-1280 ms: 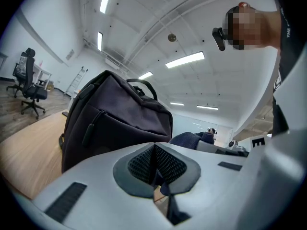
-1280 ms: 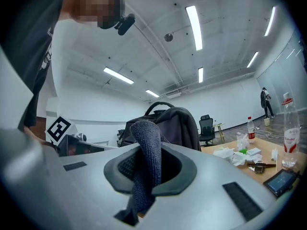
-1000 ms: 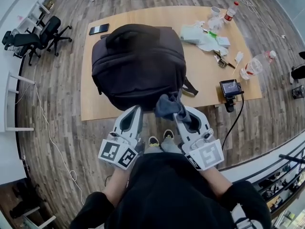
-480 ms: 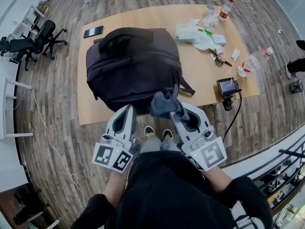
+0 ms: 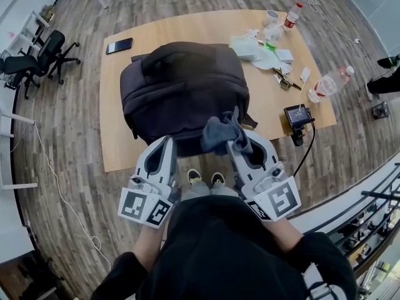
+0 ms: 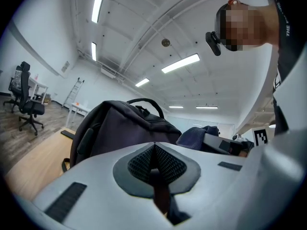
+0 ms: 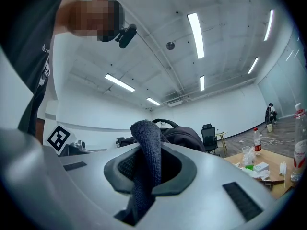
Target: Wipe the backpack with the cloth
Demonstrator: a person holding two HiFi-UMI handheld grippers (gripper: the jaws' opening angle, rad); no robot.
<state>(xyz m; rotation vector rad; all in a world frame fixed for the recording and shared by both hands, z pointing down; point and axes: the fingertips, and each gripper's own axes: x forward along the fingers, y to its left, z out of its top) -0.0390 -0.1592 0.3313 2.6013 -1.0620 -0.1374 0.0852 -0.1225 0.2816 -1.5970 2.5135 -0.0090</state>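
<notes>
A large black backpack (image 5: 181,89) lies on the wooden table (image 5: 275,102), its top handle toward the far side. My right gripper (image 5: 236,141) is shut on a dark grey-blue cloth (image 5: 220,132), which bunches against the backpack's near right corner. In the right gripper view the cloth (image 7: 148,159) stands pinched between the jaws, with the backpack (image 7: 180,135) behind it. My left gripper (image 5: 167,144) sits at the backpack's near edge, shut with nothing in it. The left gripper view shows the backpack (image 6: 120,128) just ahead and the cloth (image 6: 196,137) to the right.
A phone (image 5: 119,45) lies at the table's far left. Crumpled papers (image 5: 253,45), a cup (image 5: 272,15), two bottles (image 5: 328,85) and a small screen device (image 5: 296,115) with a cable crowd the right side. Office chairs (image 5: 37,55) stand on the floor to the left.
Both grippers have stayed at the backpack's near edge; the view shifted a little. The cloth remains pinched in the right gripper against the backpack's near right corner.
</notes>
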